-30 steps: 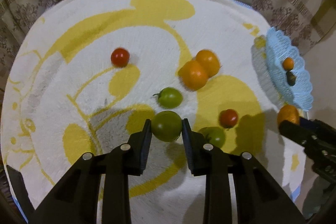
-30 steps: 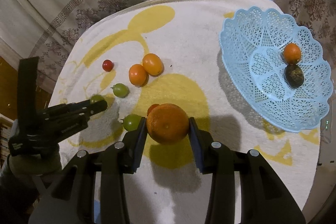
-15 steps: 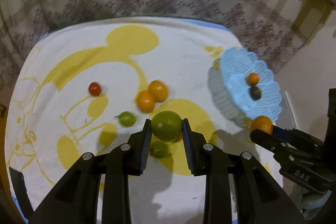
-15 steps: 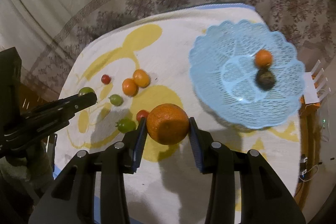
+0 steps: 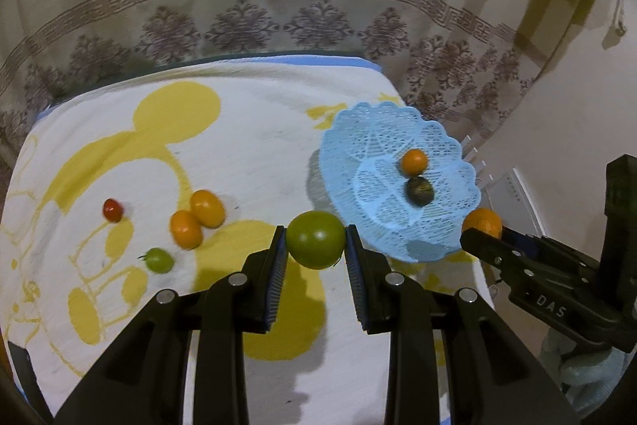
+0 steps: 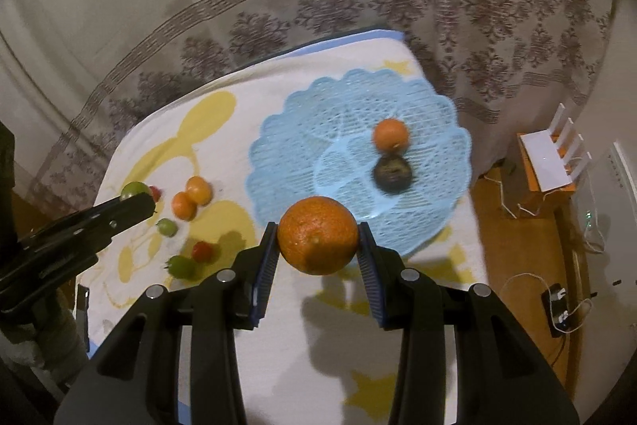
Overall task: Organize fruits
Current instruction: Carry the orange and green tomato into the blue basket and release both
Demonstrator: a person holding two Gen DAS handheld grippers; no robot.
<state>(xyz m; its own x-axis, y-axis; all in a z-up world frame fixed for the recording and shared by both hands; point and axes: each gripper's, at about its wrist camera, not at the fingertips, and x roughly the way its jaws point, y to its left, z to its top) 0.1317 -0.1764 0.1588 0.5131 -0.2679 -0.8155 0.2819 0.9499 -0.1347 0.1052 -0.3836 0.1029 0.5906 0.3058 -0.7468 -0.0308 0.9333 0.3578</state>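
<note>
Carrying fruit toward the blue basket (image 6: 278, 162): my left gripper (image 5: 315, 245) is clamped on a green tomato (image 5: 315, 243), my right gripper (image 6: 318, 241) on an orange (image 6: 317, 239) — both held near the basket's near rim. Next, as I judge it — centre over the basket, then part the jaws.

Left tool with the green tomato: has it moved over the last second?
Yes. The left tool has carried the green tomato up off the towel, rightward toward the blue basket.
</note>
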